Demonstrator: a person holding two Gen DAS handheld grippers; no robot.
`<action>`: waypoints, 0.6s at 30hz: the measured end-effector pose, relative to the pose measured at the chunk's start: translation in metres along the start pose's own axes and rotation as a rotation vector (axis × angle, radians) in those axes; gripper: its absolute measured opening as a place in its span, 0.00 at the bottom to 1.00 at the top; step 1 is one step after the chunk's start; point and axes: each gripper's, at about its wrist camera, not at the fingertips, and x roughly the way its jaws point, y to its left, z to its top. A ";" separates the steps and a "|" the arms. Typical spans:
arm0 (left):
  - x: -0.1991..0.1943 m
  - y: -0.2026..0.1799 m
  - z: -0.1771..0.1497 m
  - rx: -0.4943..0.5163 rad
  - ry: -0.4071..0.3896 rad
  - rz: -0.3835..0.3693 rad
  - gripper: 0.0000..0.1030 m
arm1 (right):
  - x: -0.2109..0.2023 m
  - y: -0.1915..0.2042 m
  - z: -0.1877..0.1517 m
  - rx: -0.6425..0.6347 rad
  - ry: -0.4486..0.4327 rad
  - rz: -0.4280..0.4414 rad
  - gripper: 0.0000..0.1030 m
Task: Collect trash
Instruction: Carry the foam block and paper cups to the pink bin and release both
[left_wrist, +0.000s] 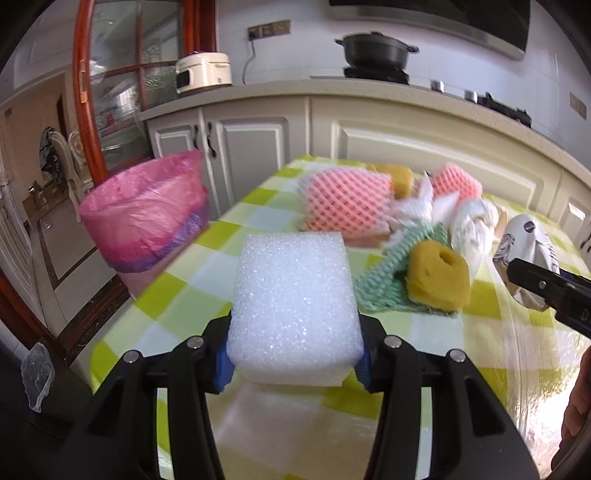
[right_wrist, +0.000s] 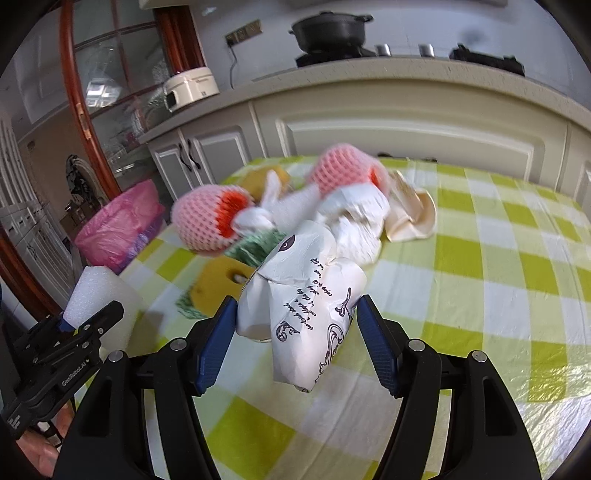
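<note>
Over the table's left edge, my left gripper (left_wrist: 295, 365) pinched the white foam block (left_wrist: 293, 306) firmly; the pink-lined bin (left_wrist: 144, 218) stood beyond that edge. My right gripper (right_wrist: 295, 347) straddled the crumpled printed paper bag (right_wrist: 306, 314), fingers apparently not closed on it. Next, I judged, came carrying the foam over the bin and releasing.

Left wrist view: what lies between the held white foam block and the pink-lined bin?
Only bare checked tablecloth, then the table edge; nothing stands between foam block and bin.
</note>
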 end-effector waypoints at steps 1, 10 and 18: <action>-0.004 0.006 0.003 -0.015 -0.012 0.002 0.47 | -0.005 0.006 0.003 -0.017 -0.015 0.007 0.62; -0.039 0.057 0.031 -0.083 -0.136 0.072 0.47 | -0.014 0.061 0.031 -0.126 -0.086 0.108 0.62; -0.051 0.109 0.062 -0.141 -0.211 0.168 0.47 | 0.015 0.111 0.057 -0.203 -0.098 0.209 0.62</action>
